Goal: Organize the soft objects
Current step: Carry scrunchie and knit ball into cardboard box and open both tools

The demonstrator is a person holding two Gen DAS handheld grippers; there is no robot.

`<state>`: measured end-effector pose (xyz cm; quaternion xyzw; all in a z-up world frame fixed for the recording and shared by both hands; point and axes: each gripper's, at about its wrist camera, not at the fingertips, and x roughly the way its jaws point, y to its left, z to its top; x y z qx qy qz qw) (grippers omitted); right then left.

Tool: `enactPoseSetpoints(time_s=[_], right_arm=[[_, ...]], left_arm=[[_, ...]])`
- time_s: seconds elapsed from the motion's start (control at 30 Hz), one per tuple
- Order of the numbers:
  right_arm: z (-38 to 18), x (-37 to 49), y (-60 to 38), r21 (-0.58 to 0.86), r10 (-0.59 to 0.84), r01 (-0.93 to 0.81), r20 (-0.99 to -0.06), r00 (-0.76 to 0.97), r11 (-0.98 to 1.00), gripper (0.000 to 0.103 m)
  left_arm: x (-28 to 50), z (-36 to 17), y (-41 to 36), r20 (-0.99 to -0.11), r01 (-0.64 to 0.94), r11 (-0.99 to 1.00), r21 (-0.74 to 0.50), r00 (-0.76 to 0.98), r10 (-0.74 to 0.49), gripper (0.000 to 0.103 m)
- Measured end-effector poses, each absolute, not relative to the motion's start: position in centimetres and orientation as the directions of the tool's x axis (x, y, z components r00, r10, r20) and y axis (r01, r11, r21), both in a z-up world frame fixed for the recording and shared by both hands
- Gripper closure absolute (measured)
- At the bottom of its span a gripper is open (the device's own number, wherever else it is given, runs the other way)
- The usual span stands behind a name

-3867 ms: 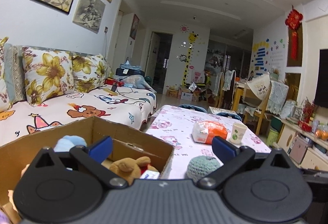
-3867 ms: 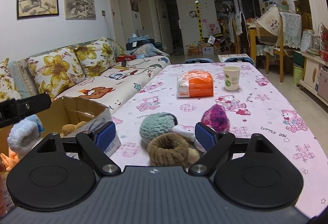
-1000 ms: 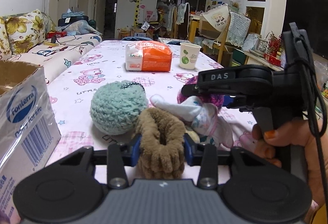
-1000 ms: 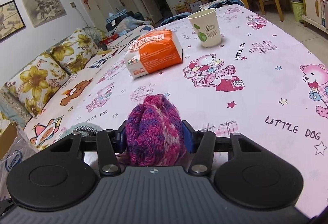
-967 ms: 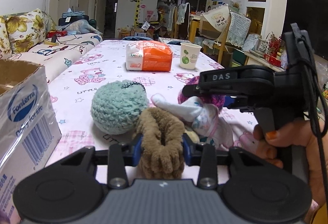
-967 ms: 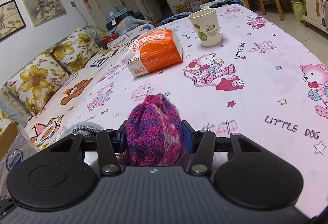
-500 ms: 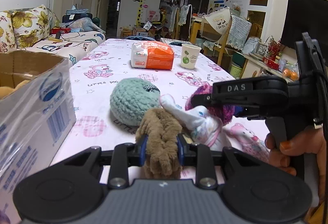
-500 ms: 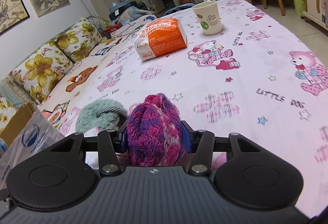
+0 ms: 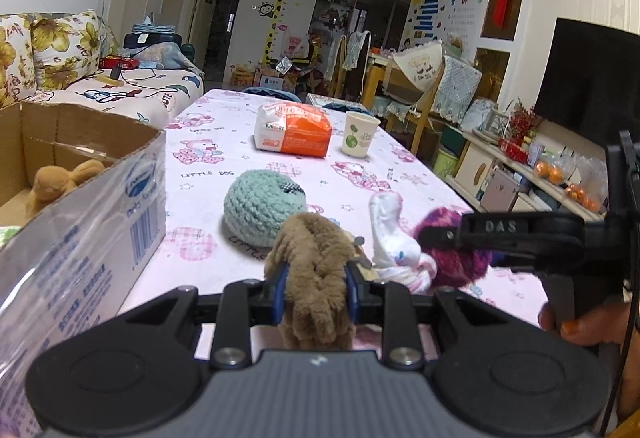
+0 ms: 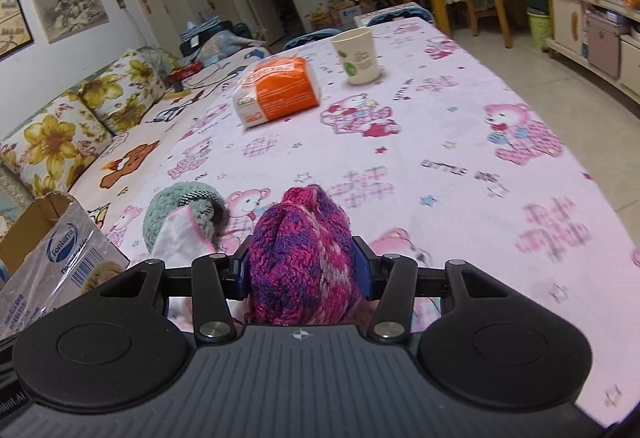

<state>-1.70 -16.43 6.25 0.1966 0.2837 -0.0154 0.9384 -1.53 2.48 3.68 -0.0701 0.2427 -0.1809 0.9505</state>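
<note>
My left gripper is shut on a brown fuzzy plush piece and holds it above the table. My right gripper is shut on a pink-purple knitted ball; it also shows in the left wrist view, at the right. A teal knitted ball and a white sock-like cloth lie on the pink tablecloth. The cardboard box at the left holds a tan plush toy.
An orange-white tissue pack and a paper cup stand further back on the table. A sofa with floral cushions runs along the left. Chairs and cabinets stand at the far right.
Both grippers have lifted with their objects. The left one has shifted toward the box, which now shows more of its inside. The right gripper has risen and looks down on the table.
</note>
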Motion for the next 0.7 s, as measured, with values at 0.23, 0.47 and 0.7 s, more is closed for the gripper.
enactPoseSetpoints(time_s=[0.23, 0.47, 0.7], right_arm=[[6.3, -3.4, -15.9, 0.372, 0.059, 0.175, -0.541, 0.839, 0.912, 0.043], [6.7, -4.4, -15.5, 0.373, 0.05, 0.181, -0.533, 0.844, 0.91, 0.043], [7.0, -5.6, -15.4, 0.387, 0.05, 0.18, -0.514, 0.856, 0.904, 0.043]], left_arm=[[-3.4, 4.3, 2.8, -0.408, 0.321, 0.924, -0.209, 0.83, -0.381, 0.076], [-4.6, 4.9, 3.5, -0.375, 0.326, 0.926, -0.192, 0.848, -0.376, 0.076], [-4.6, 5.4, 4.4, -0.341, 0.337, 0.918, -0.21, 0.854, -0.392, 0.076]])
